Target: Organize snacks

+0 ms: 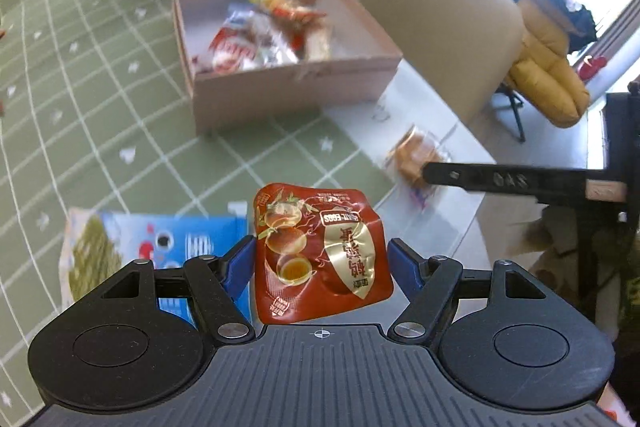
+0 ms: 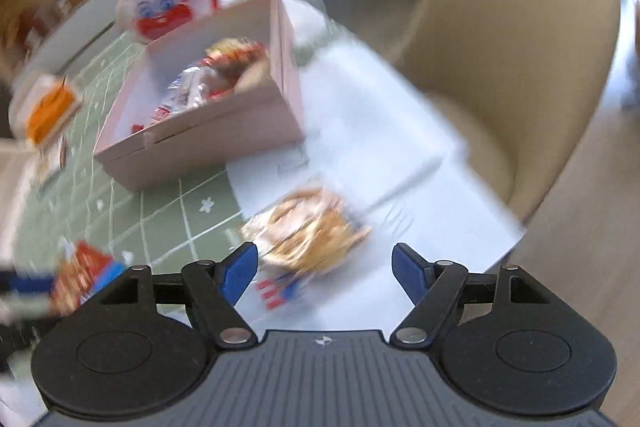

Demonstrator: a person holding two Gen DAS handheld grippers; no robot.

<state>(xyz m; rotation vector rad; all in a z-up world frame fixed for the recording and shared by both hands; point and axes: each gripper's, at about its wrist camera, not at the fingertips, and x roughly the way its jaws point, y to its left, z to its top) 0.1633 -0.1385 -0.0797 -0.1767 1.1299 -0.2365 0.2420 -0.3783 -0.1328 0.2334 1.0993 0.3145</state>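
Between blue pads (image 1: 240, 263), left gripper (image 1: 322, 261) pinches glossy crinkled red packet (image 1: 320, 251).

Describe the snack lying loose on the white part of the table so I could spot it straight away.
Find the open cardboard box on the green checked tablecloth. Nearer than the box, where the cloth gives way to bare white table, lies one clear-wrapped pack of golden-brown pastry. It is the only snack there, just ahead of the right gripper, whose blue fingers stand apart around nothing.
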